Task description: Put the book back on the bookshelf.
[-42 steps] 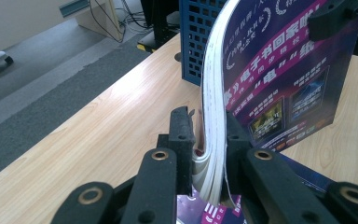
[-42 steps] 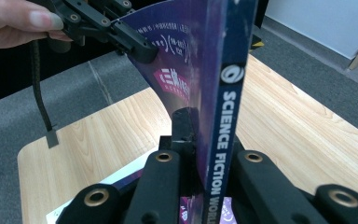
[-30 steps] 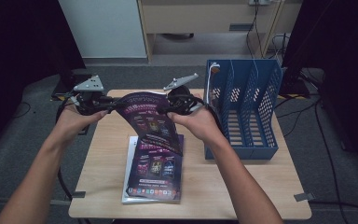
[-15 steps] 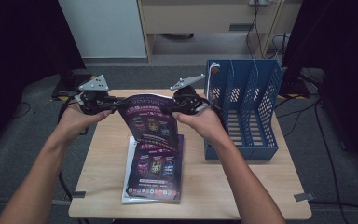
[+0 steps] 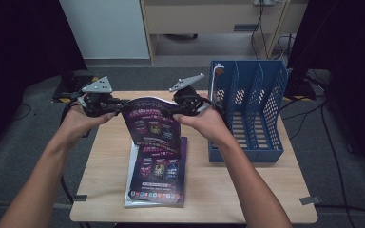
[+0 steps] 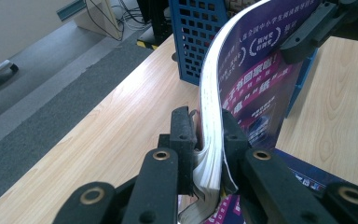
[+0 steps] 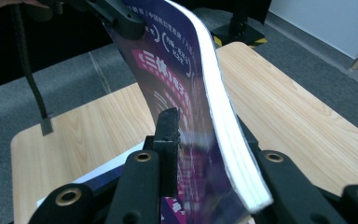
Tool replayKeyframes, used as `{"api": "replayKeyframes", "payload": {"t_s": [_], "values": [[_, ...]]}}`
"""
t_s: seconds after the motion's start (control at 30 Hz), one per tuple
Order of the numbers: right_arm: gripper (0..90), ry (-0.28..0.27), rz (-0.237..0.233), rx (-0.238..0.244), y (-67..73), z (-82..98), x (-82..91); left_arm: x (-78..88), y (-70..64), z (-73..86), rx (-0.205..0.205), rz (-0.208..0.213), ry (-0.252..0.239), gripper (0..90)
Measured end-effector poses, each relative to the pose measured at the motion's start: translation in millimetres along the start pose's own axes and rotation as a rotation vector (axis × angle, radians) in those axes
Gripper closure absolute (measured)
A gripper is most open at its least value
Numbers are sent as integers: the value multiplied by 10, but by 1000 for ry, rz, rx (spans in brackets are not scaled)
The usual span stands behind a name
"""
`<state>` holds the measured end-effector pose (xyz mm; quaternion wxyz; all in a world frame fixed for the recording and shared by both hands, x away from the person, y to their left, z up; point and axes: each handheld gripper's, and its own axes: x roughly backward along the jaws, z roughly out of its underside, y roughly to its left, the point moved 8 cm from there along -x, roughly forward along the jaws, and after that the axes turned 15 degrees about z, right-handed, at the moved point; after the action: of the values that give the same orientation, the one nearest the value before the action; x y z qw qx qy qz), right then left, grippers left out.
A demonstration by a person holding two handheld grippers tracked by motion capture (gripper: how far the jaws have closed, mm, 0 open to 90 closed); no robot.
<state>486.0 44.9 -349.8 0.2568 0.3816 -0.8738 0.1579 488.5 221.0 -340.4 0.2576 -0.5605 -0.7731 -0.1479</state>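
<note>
2 grippers [image 5: 119, 105] [image 5: 171, 110] hold 1 magazine [image 5: 152, 124] above 1 stack [image 5: 157, 178].

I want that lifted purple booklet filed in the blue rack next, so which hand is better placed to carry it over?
Probably left: the left gripper is shut on the booklet, while the right gripper has just been loosening around it.

site: office/lab room | cues: grey carpet floor [image 5: 38, 156], wood desk [image 5: 209, 16] (cables underneath), blue file rack [image 5: 247, 111] on small table [image 5: 104, 166] | dark curtains seen at sides
</note>
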Motion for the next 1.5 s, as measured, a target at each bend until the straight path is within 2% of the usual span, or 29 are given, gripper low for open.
{"api": "replayKeyframes", "payload": {"t_s": [0.17, 0.43, 0.63, 0.77, 0.9, 0.93, 1.0, 1.1, 1.2, 1.27, 1.3, 1.33, 1.4, 1.5], "values": [[750, 1, -11, 12, 9, 12, -18, -18, -11, -12, -2, 3, 4, 797], [824, 19, 11, 28, 19, 35, -15, -50, -18, -36, -2, 3, 1, 794], [820, 32, 21, 25, 12, 47, -36, -61, -26, -42, -3, 9, -4, 794], [836, 35, 25, 28, 15, 49, -45, -59, -18, -37, -4, 4, -5, 791], [842, 41, 40, 31, 26, 45, -43, -48, -6, -30, -11, -21, 4, 766], [842, 42, 43, 29, 28, 44, -41, -42, 2, -29, -12, -31, 0, 742], [844, 41, 53, 29, 26, 44, -39, -29, 33, -22, -4, -58, -12, 640], [844, 37, 41, 7, 36, 44, -34, -37, 81, 22, -5, -89, -14, 498], [845, 34, 32, -4, 63, 29, -23, -56, 142, 67, 34, -118, -27, 315], [844, 33, 34, -7, 68, 16, -17, -57, 170, 83, 57, -134, -49, 232], [845, 32, 37, -11, 62, 5, -12, -59, 180, 95, 68, -140, -53, 152], [845, 32, 37, -11, 62, 5, -12, -61, 187, 105, 74, -152, -59, 152], [844, 28, 43, -17, 42, -3, 1, -63, 188, 126, 82, -162, -64, 91], [844, 22, 47, -39, 6, -14, 27, -80, 176, 156, 86, -154, -69, 49]]}}
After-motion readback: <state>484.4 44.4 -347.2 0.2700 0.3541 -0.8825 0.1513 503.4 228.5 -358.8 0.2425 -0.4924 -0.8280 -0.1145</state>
